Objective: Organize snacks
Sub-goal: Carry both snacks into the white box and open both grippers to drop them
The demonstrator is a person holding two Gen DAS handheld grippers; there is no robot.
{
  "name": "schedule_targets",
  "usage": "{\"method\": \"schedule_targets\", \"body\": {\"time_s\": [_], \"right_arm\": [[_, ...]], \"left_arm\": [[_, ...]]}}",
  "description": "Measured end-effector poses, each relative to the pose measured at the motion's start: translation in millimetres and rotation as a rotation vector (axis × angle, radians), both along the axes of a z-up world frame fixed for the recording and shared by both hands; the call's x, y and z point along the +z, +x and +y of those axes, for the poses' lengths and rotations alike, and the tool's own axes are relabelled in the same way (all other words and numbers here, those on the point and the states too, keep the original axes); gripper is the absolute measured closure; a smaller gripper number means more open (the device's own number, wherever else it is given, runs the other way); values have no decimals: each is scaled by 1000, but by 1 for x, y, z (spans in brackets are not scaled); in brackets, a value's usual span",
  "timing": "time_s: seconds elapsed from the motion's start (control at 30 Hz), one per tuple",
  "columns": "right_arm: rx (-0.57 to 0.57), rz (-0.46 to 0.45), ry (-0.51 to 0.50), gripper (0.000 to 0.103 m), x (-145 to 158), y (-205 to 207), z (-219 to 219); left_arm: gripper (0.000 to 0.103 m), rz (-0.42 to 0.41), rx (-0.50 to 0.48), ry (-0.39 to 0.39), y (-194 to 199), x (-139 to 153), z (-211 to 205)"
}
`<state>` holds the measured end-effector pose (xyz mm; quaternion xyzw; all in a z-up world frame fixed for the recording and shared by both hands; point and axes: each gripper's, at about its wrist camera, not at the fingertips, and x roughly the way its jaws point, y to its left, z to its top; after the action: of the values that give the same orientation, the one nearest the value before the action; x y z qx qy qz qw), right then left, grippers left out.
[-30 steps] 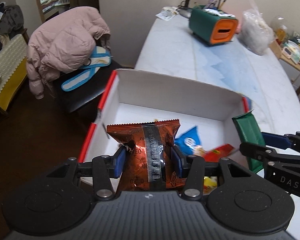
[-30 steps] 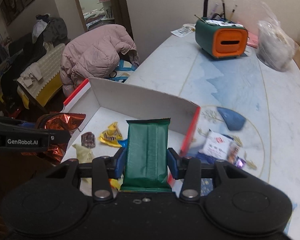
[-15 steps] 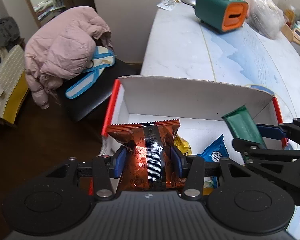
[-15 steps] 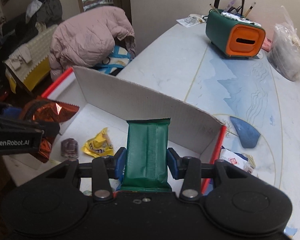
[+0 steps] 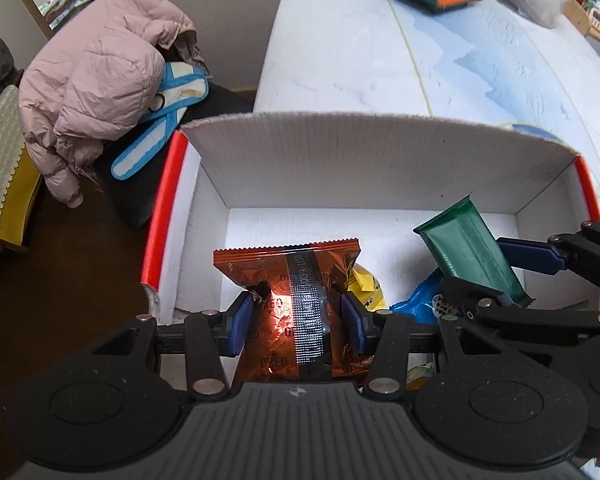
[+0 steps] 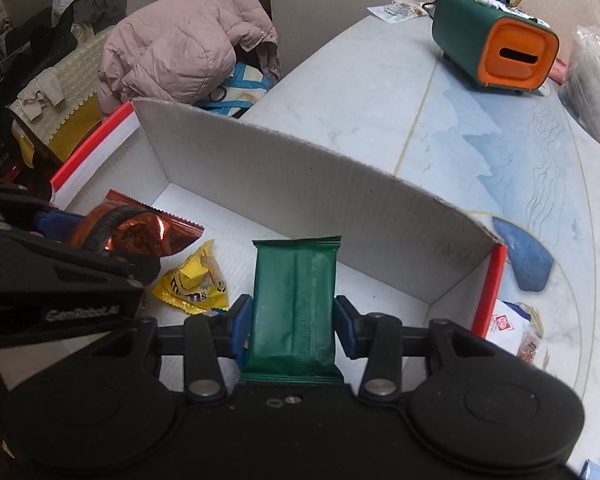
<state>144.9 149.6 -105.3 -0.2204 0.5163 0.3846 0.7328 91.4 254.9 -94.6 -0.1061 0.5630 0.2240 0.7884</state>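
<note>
Left claw (image 5: 296, 316) clamped on orange Oreo pack (image 5: 292, 280), right claw (image 6: 294, 320) clamped on green bar (image 6: 294, 296); both held over white box (image 5: 340, 168) at tabletop (image 6: 360, 80) near-left corner, M&M's bag (image 6: 194, 284) inside.

Bare box floor (image 5: 340, 224) beyond yellow candy bag (image 6: 194, 284), back wall (image 6: 300, 184) behind.

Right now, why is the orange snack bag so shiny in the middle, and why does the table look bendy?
In the left wrist view, light glares bright off the crinkled foil of the orange snack bag. In both views the fisheye lens curves straight edges, so the table looks bent; in the right wrist view the left gripper looks a bit blurry.
</note>
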Motion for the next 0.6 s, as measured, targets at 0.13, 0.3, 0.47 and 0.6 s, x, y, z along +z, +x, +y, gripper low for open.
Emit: {"method": "schedule_targets", "body": {"time_s": [0.13, 0.3, 0.47, 0.6], "right_arm": [[5, 16, -2, 61, -3, 0, 1], [6, 25, 0, 61, -5, 0, 1], [-2, 30, 23, 58, -2, 2, -3], [-7, 27, 45, 53, 6, 3, -8]], "left_arm": [[56, 24, 7, -9, 2, -9, 2], [56, 20, 14, -18, 2, -12, 3], [55, 0, 23, -28, -2, -9, 3], [51, -31, 16, -32, -8, 0, 0]]}}
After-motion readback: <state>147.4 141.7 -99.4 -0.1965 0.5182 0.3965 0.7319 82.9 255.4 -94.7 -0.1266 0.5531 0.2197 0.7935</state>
